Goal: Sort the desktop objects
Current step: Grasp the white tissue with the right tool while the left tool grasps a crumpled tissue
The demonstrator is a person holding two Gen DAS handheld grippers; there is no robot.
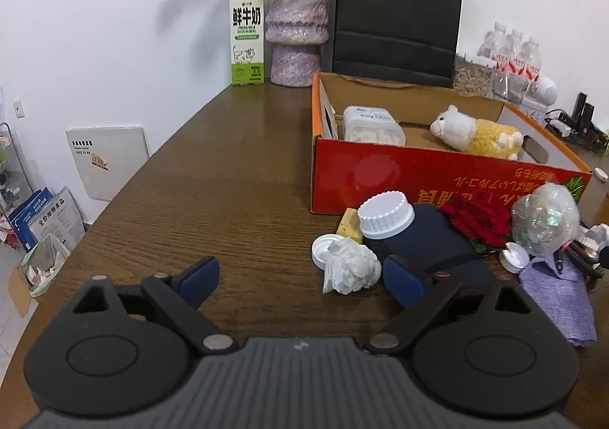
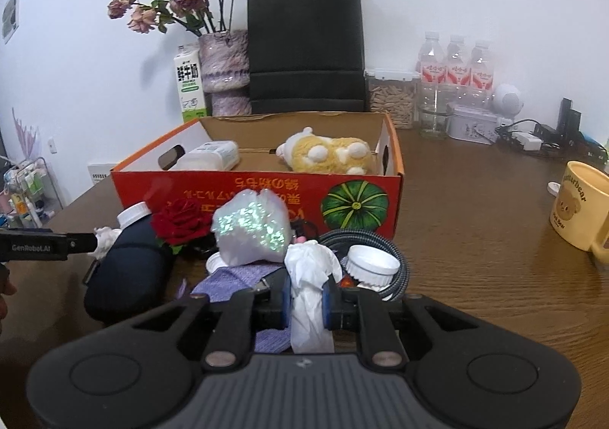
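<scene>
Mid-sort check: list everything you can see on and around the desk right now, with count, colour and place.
Open cardboard box: 1, orange-red, desk centre.
Plush toy: 1, yellow-white, inside box.
Plastic container: 1, white, inside box.
Dark bottle with white cap: 1, lying before box.
Artificial rose: 1, red, before box.
Iridescent plastic wrap: 1, before box.
Crumpled tissue: 1, white, in right tool.
Second crumpled tissue: 1, white, beside bottle.
Milk carton: 1, white-green, by wall.
Paper bag: 1, black, behind box.
Mug: 1, yellow, right.
Left tool: open.
Right tool: shut on tissue.
</scene>
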